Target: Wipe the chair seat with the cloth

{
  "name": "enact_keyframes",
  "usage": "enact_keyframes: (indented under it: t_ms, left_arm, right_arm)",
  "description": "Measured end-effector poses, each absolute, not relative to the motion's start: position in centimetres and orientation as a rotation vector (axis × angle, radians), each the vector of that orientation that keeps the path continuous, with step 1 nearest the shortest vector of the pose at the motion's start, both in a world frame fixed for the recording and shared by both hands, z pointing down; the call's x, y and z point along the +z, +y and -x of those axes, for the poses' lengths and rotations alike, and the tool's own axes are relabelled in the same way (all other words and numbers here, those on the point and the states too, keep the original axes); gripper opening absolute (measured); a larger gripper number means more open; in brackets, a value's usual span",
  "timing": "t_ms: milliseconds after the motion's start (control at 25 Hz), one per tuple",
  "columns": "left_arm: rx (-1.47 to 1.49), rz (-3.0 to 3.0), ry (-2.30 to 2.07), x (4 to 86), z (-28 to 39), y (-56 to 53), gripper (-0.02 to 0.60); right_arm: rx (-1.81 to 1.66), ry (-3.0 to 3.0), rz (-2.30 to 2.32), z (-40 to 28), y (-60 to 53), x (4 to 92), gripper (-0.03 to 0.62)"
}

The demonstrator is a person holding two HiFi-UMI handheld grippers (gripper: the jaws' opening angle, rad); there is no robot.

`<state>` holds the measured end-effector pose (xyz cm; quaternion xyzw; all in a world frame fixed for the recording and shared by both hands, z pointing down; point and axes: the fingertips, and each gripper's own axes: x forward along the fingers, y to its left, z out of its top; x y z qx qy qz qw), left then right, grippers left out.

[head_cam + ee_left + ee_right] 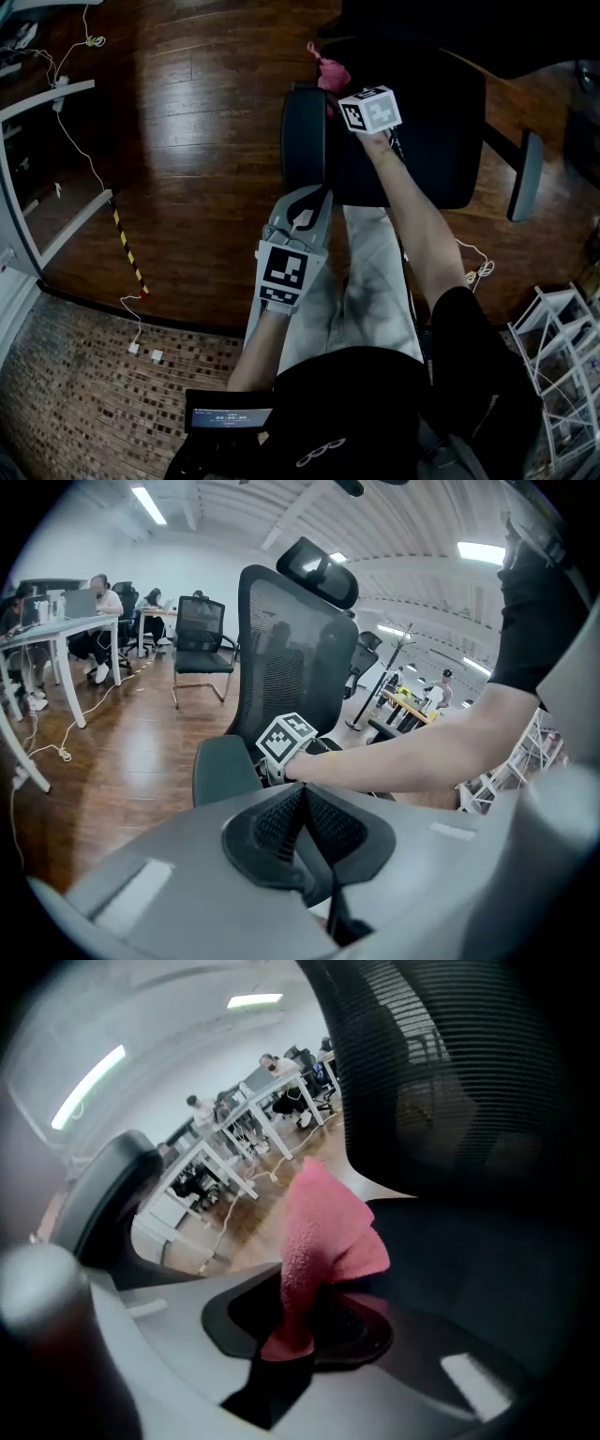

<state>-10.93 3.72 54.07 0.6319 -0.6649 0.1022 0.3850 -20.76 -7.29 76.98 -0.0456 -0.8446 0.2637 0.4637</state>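
Closest in, the person's dark-shirted body fills the bottom of the head view, with pale trousers running out towards the chair. The left gripper (307, 199) hangs over the lap, short of the seat. Its fingers are clenched together with nothing between them, so it has no part in the job.

The dark chair seat (422, 141) lies ahead, the mesh backrest (450, 1072) rising at its far side. The right gripper (305, 1321) reaches across to the seat's far left corner, its fingers grasping a fold of the pink cloth (323, 1227), which bunches out beyond the tips. I cannot tell whether the cloth presses on the seat or hangs just above it. The seat shows no streak or damp patch, so nothing marks out a wiped part. I judge the wiping is at most begun at that corner, with the wide middle, front and right side left to do.

The left armrest (303, 141) stands just beside the cloth and the backrest looms close, so the corner is cramped. The right armrest (522, 173) bounds the other side.

Around it is wooden floor (187, 112), a white wire rack (562, 356) to the right, a yellow-and-black strip (127, 246) and a loose white cable (80, 150), all well apart from the chair.
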Motion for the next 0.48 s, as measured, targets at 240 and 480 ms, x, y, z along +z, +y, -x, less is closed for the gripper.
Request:
enact_keyframes:
  t_ms: [240,480]
  left_arm:
    - [0.285,-1.610,-1.700,53.8,11.9,4.7,-0.009]
    - [0.300,-1.621,-1.676,54.2,11.1,4.2,-0.009]
  right_arm:
    - [0.913,-2.039,0.103,19.8,-6.0,77.7,0.075]
    - [0.913,-1.973,-0.083,13.9,-11.3,80.4,0.075]
